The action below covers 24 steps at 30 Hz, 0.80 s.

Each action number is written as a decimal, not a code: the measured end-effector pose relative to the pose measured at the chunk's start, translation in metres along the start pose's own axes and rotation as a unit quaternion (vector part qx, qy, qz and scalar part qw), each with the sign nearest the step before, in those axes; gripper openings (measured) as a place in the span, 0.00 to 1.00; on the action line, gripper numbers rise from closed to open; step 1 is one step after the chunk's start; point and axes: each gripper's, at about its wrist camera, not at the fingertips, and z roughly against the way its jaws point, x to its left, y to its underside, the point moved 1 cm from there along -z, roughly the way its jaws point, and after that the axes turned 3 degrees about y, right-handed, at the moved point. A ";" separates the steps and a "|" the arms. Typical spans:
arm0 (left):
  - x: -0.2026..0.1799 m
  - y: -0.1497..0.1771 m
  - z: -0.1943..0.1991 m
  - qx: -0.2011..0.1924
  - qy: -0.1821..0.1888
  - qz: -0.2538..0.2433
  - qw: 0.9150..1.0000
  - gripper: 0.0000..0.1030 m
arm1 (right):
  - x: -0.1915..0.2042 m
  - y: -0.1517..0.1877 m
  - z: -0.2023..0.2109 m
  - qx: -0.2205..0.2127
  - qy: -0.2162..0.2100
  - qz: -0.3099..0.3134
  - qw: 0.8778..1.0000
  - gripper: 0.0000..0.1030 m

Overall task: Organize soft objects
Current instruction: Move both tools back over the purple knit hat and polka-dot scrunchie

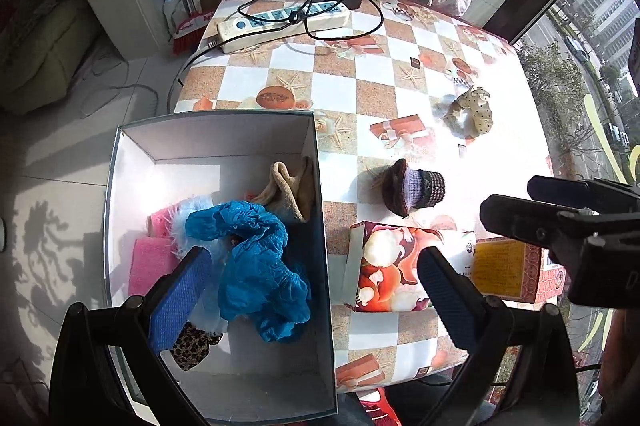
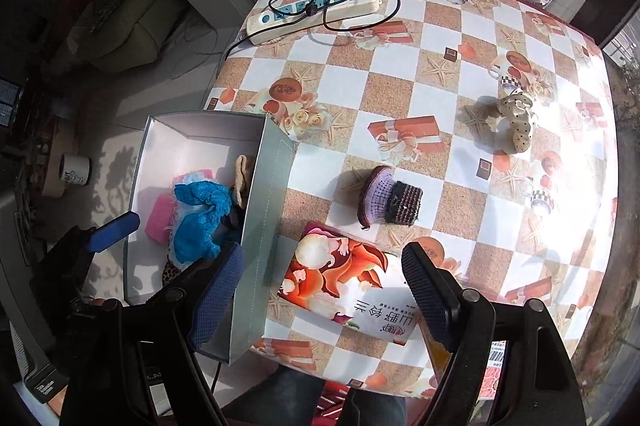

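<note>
A white open box [image 1: 216, 135] [image 2: 264, 193] stands at the table's left edge. It holds blue crinkled cloth [image 1: 256, 266] [image 2: 200, 218], pink pieces [image 1: 150, 260], a beige sock [image 1: 288, 189] and a leopard-print item [image 1: 192, 346]. A purple and dark knitted item [image 1: 414, 187] [image 2: 390, 195] and a cream polka-dot scrunchie [image 1: 470, 117] [image 2: 518, 121] lie on the table. My left gripper [image 1: 316, 298] is open and empty above the box's right wall. My right gripper [image 2: 324, 294] is open and empty over a tissue pack [image 2: 344, 286] [image 1: 392, 266].
A checkered tablecloth [image 2: 440, 73] covers the table. A power strip with black cables [image 1: 280, 21] [image 2: 316, 7] lies at the far left. A yellow-red carton [image 1: 508, 272] sits by the tissue pack. A window runs along the right.
</note>
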 end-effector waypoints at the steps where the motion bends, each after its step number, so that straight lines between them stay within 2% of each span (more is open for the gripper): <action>1: -0.011 -0.004 -0.003 0.003 0.003 -0.011 1.000 1.00 | -0.013 0.001 0.003 -0.001 -0.001 -0.018 1.000 0.80; 8: -0.076 -0.028 -0.037 0.037 0.010 -0.068 0.997 1.00 | -0.103 0.014 0.025 -0.009 0.003 -0.117 0.993 0.80; 13: -0.103 -0.045 -0.075 0.071 0.011 -0.070 0.995 1.00 | -0.161 0.024 0.031 -0.009 0.014 -0.166 0.986 0.80; 18: -0.111 -0.059 -0.113 0.099 -0.007 -0.055 0.994 1.00 | -0.198 0.027 0.024 0.005 0.022 -0.184 0.983 0.80; 24: -0.123 -0.063 -0.152 0.132 -0.023 -0.056 0.989 1.00 | -0.222 0.017 0.001 0.028 0.033 -0.176 0.984 0.80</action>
